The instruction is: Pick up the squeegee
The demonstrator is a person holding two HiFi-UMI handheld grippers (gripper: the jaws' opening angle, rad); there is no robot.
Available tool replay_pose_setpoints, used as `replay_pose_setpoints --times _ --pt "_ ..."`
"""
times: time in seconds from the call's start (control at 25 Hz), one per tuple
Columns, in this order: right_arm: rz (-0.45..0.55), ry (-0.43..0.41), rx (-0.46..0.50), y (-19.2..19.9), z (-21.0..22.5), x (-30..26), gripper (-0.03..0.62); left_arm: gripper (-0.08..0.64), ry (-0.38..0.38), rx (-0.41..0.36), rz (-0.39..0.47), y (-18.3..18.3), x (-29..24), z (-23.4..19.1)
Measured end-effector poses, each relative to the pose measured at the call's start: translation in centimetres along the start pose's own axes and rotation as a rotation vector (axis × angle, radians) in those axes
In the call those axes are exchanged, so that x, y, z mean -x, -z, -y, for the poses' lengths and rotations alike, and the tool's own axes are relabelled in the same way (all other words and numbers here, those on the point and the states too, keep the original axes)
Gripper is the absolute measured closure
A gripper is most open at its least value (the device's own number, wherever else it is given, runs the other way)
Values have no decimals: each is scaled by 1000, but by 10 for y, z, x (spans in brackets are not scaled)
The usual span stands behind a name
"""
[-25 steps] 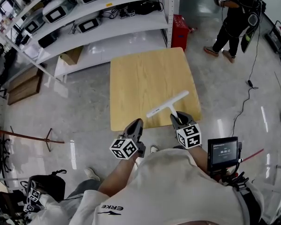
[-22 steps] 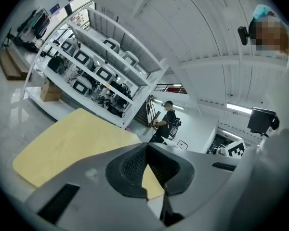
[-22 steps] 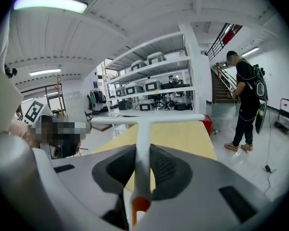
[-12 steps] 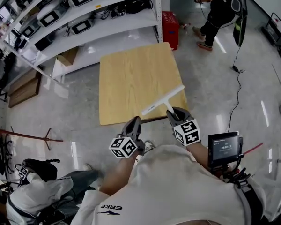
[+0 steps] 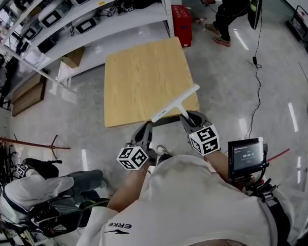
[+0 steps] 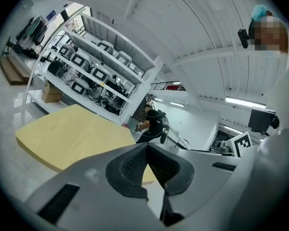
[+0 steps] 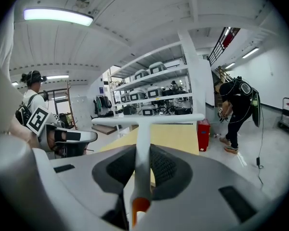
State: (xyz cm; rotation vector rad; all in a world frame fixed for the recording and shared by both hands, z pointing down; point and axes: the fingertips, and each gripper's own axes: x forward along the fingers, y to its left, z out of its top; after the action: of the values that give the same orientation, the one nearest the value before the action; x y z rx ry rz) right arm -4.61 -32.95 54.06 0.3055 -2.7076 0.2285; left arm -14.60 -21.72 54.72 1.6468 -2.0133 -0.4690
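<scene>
The white T-shaped squeegee (image 5: 175, 103) hangs in the air over the near edge of the wooden table (image 5: 138, 76). My right gripper (image 5: 187, 119) is shut on its handle. In the right gripper view the handle (image 7: 142, 158) runs up between the two pads to the crossbar (image 7: 149, 120), with an orange tip at the bottom. My left gripper (image 5: 144, 134) hangs beside it, off the table's near edge, shut with nothing in it; its two pads (image 6: 149, 165) touch in the left gripper view.
White shelving (image 5: 92, 19) with equipment stands beyond the table, a red crate (image 5: 181, 24) at its end. A person in black (image 5: 228, 6) stands at the far right. Another person (image 5: 36, 193) crouches at the lower left. Cables lie on the floor at right.
Both grippers have drawn back toward me, off the table's near edge, with the squeegee lifted clear of the tabletop. The person at lower left has come further into view.
</scene>
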Motion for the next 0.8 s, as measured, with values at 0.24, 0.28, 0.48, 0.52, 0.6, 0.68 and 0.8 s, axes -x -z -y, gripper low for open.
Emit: replay_pose_setpoints --times 0.24,0.28,0.48,0.52,0.6,0.68,0.8 --pt "6 7 -16 20 -3 37 509 555 18 -5 -7 23 15 30" --pt "9 9 -20 22 -2 40 509 555 20 -7 -7 26 14 32" --pt "19 11 -27 34 0 59 509 555 18 -6 1 40 21 44" --pt "21 12 -28 36 -2 64 509 555 20 -7 3 42 24 47" --pt "24 12 -29 41 -6 75 509 555 22 -10 8 47 32 54" --pt "29 12 -31 45 -10 84 509 556 20 -13 12 51 40 61" --pt "33 9 -33 46 -14 85 509 556 15 -13 13 53 44 58"
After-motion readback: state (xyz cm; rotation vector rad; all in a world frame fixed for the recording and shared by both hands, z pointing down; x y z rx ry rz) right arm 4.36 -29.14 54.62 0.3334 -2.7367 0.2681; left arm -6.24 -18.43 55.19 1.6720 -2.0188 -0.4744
